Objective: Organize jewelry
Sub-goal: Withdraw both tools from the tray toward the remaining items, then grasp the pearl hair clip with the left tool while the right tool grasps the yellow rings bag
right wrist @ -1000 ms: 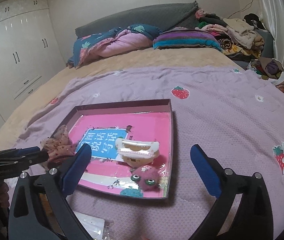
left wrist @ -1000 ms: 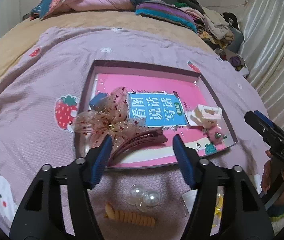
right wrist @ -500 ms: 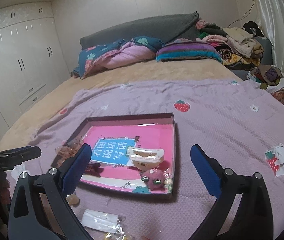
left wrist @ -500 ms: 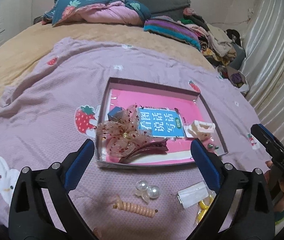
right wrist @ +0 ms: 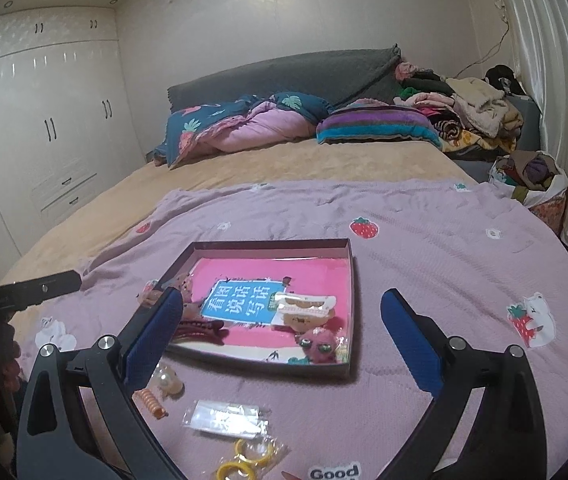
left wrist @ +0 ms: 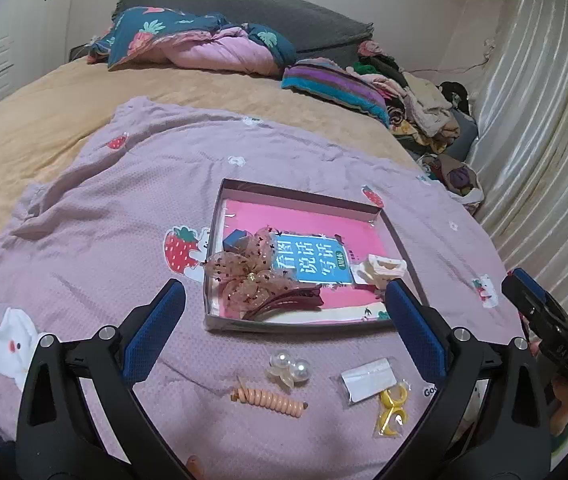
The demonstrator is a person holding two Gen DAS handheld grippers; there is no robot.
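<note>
Pink-lined tray [left wrist: 219, 216]: bow clip [left wrist: 249, 282], claw clip [left wrist: 380, 270] | left tool [left wrist: 284, 328], right tool [right wrist: 281, 338]: wide, empty

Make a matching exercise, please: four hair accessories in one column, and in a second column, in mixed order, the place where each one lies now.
Things
1. sheer bow clip
2. cream claw clip
3. pearl clip
4. spiral hair tie

Places
A. on the blanket, nearest to the camera, in front of the pearls
B. inside the tray, at its left front corner
C. on the blanket, just in front of the tray
D. inside the tray, near its right edge

Pairs: 1-B, 2-D, 3-C, 4-A
</note>
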